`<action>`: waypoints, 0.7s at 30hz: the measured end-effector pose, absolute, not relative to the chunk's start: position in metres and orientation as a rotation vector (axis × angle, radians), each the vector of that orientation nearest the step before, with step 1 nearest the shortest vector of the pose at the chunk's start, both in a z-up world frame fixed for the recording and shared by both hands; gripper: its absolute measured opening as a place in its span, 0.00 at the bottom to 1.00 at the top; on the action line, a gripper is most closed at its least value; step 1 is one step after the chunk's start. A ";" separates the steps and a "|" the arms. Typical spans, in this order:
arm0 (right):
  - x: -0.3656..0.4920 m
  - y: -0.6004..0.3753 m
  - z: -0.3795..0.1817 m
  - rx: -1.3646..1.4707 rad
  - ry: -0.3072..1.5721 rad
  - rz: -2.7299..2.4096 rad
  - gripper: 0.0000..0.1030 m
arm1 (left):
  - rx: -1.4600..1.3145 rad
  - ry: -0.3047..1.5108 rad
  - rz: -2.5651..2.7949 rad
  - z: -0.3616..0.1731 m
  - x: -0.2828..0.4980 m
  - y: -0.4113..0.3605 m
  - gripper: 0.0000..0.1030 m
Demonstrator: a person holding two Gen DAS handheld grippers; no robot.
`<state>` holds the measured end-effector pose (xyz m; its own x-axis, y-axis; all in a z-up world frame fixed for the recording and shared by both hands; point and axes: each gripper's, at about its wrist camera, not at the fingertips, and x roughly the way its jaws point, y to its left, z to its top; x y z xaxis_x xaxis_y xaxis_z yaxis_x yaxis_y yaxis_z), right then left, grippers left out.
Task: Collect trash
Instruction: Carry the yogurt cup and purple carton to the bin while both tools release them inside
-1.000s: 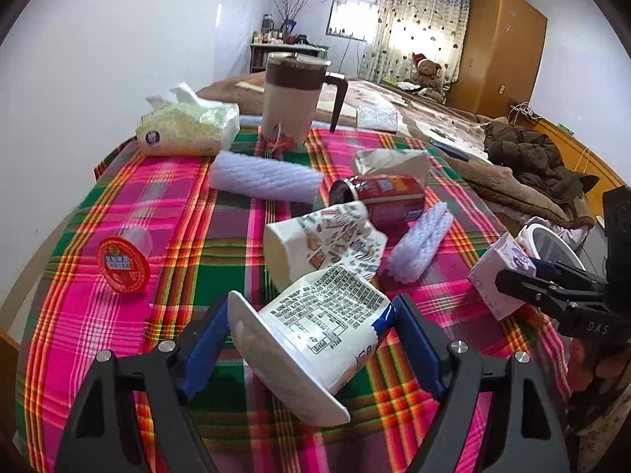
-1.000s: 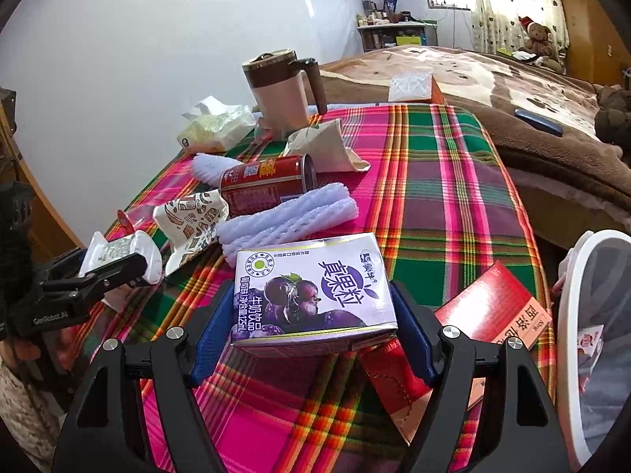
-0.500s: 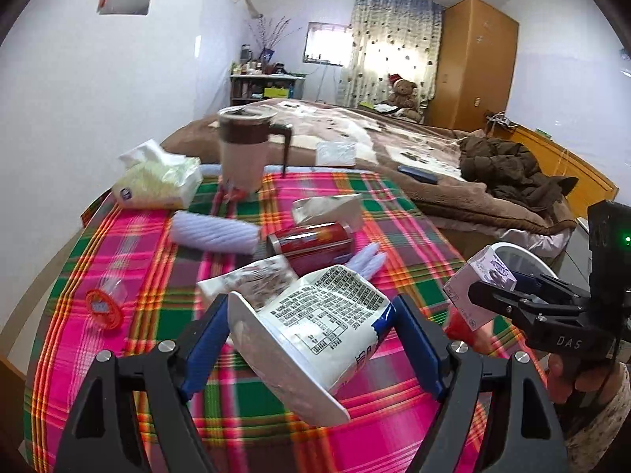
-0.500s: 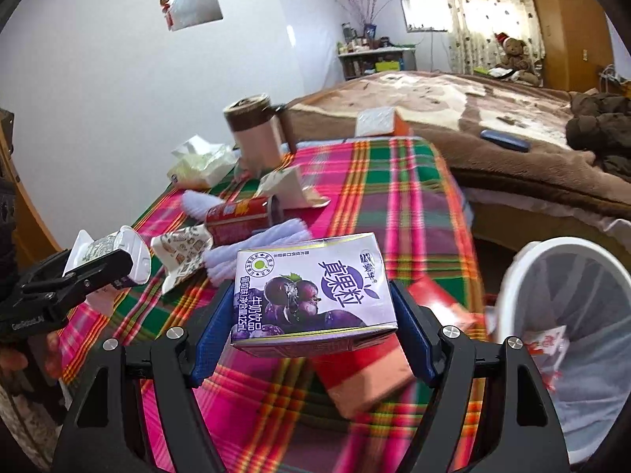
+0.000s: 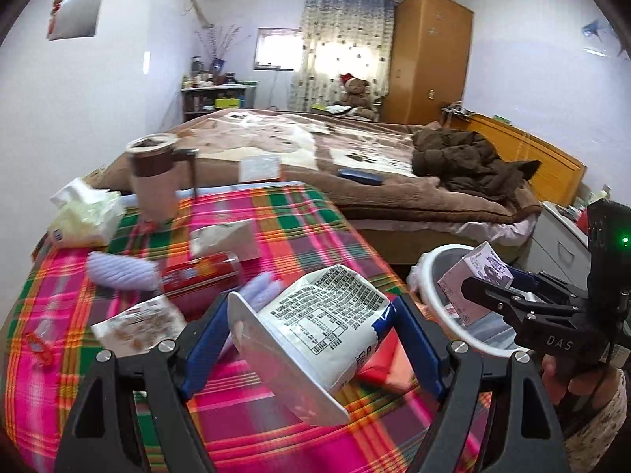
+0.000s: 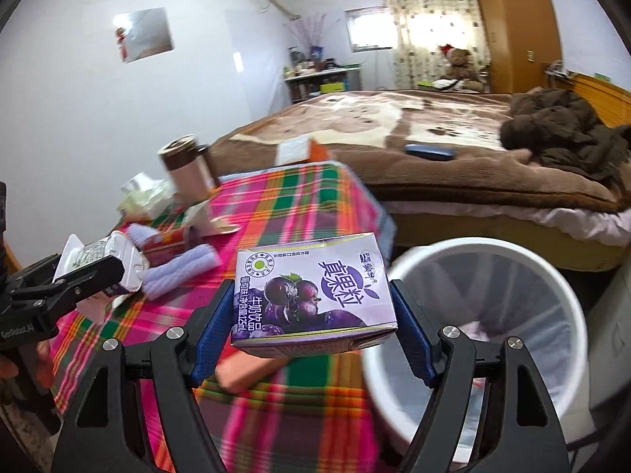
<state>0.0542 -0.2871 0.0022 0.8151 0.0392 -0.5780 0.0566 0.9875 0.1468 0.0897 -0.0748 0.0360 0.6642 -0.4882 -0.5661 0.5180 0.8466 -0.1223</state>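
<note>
My left gripper [image 5: 311,339] is shut on a white plastic cup [image 5: 315,335] with black print, held tilted above the plaid table. My right gripper [image 6: 311,307] is shut on a purple grape milk carton [image 6: 311,295], lifted near the rim of a white trash bin [image 6: 512,272] at the table's right. In the left wrist view the carton [image 5: 477,280] hangs over the bin [image 5: 437,268]. In the right wrist view the cup [image 6: 110,260] shows at far left in the other gripper. A red can [image 5: 201,276], crumpled wrappers [image 5: 138,323] and purple foam sleeves [image 5: 118,272] lie on the cloth.
A brown-and-white mug [image 5: 154,181] and a tissue pack [image 5: 86,216] stand at the table's far left. A red box [image 6: 252,370] lies near the table's right edge. A bed [image 5: 355,165] with a brown jacket runs behind. A person's hand [image 5: 568,378] holds the right gripper.
Both grippers rose and swung right with their loads. The table items slid left and away, and the bin came into view under the carton.
</note>
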 end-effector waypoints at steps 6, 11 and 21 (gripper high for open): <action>0.042 -0.320 0.003 0.183 0.608 -0.094 0.75 | 0.068 0.621 -0.646 0.038 0.087 -0.118 0.81; 0.038 -0.342 0.001 0.184 0.617 -0.157 0.75 | 0.086 0.620 -0.693 0.039 0.084 -0.149 0.81; 0.038 -0.386 -0.024 0.196 0.707 -0.266 0.75 | 0.120 0.668 -0.800 0.024 0.085 -0.218 0.81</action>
<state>0.0384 -0.3859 -0.0237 0.7289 -0.1743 -0.6621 0.3060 0.9480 0.0873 0.0850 -0.2183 0.0245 0.5053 -0.6243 -0.5958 0.6976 0.7019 -0.1438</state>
